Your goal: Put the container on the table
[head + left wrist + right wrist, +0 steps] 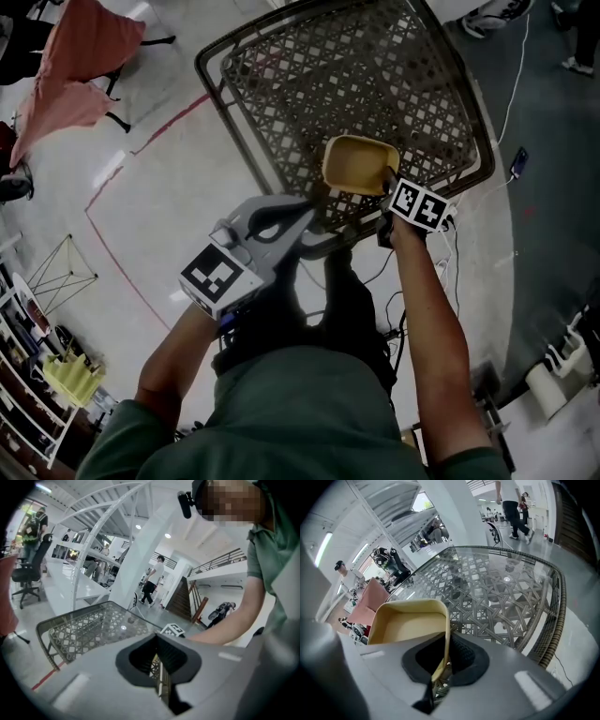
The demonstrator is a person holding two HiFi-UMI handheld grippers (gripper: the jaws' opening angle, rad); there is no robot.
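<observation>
Your right tongs (387, 180) pinch the container (354, 161) by one thin wall, left tongs (298, 217) closed empty, so it may swing loose.

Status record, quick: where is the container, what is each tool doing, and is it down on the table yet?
container: tan open tub, empty inside, gripped by one side wall
right tool: shut on the container wall
left tool: jaws together, nothing between them
table: glass top over a woven lattice
placement: container is over the table's near edge, right tool not released; contact with the glass cannot be told
</observation>
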